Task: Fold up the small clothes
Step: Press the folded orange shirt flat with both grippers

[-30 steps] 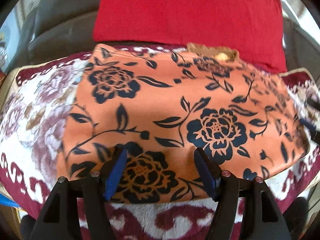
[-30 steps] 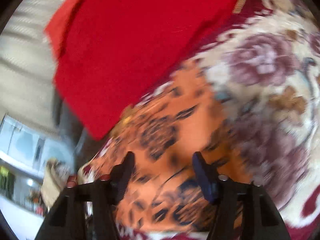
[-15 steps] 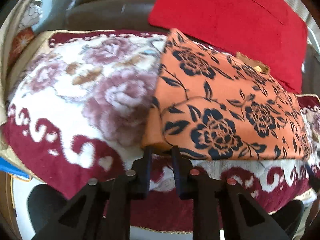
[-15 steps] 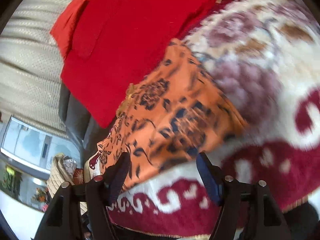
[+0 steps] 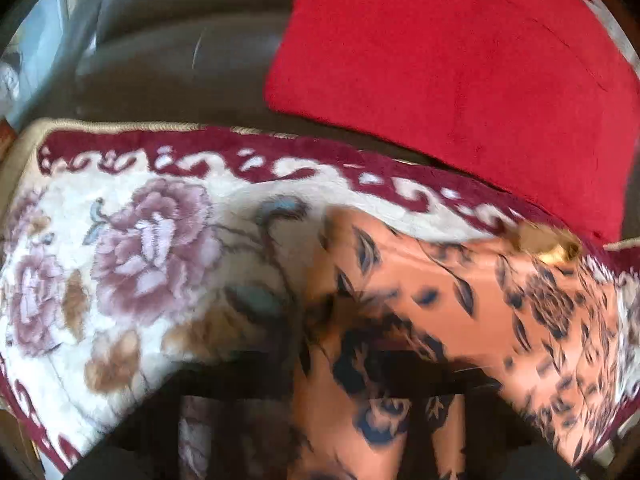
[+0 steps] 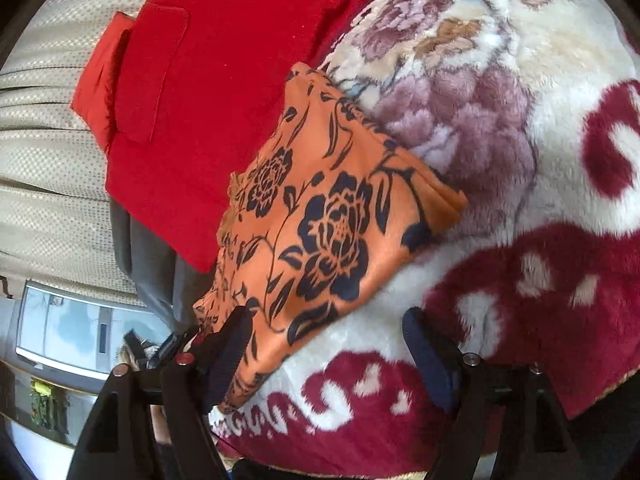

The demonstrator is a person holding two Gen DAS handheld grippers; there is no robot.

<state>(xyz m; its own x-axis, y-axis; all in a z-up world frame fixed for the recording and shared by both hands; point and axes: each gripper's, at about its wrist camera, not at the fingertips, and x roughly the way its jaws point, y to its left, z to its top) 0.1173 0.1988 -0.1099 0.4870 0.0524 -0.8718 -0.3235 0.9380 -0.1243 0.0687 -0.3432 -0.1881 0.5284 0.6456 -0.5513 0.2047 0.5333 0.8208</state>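
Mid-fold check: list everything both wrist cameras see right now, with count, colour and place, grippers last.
orange floral garment: one, orange with dark flowers, on the blanket, one end draped over the left gripper.
blanket: one, cream with mauve flowers and a maroon border, under the garment.
red cloth: one, red, behind the garment, against the seat back.
seat: grey-brown, behind the blanket.
left gripper: black, blurred, shut on the garment's edge, jaws just closed.
right gripper: black with blue pads, open at the garment's near end, jaws just widened.
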